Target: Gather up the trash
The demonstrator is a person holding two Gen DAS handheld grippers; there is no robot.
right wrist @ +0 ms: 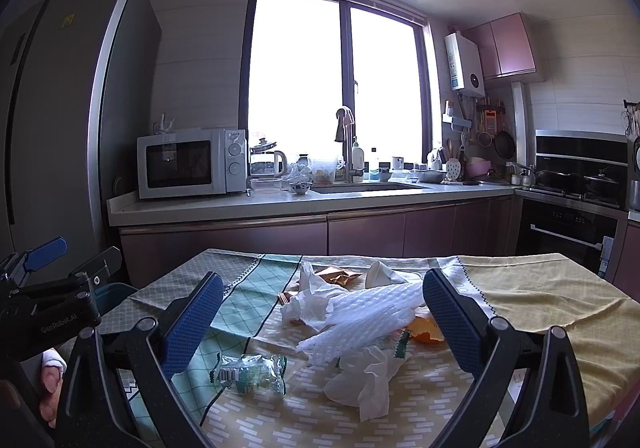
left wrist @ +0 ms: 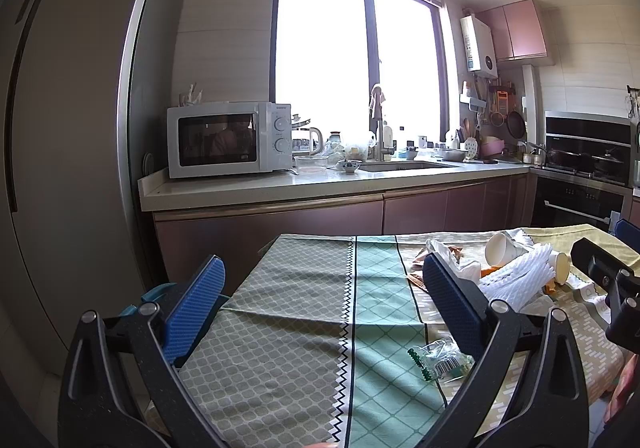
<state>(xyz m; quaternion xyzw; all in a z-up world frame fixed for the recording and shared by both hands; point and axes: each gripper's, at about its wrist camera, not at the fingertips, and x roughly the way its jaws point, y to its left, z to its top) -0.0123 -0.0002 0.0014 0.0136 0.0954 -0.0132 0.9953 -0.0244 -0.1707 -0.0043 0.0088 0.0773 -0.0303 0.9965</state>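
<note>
Trash lies in a heap on the patterned tablecloth [right wrist: 540,300]: a white foam net [right wrist: 368,316], crumpled tissues [right wrist: 364,380], a clear snack wrapper [right wrist: 252,368], orange peel [right wrist: 428,330], a tipped paper cup [right wrist: 378,274] and a brown wrapper [right wrist: 340,274]. My right gripper [right wrist: 322,322] stands open just above the table, its blue pads either side of the foam net and touching nothing. My left gripper [left wrist: 324,308] is open and empty over bare cloth left of the heap. The clear wrapper [left wrist: 440,360] lies by its right finger, with the foam net [left wrist: 516,280] and two cups [left wrist: 500,248] beyond.
A teal bin [right wrist: 116,290] sits below the table's left edge. Beyond the table runs a counter [right wrist: 240,208] with a microwave [right wrist: 192,164] and a sink. A tall fridge [left wrist: 60,128] stands at left and an oven [right wrist: 568,232] at right. A hand [right wrist: 50,380] holds the left gripper.
</note>
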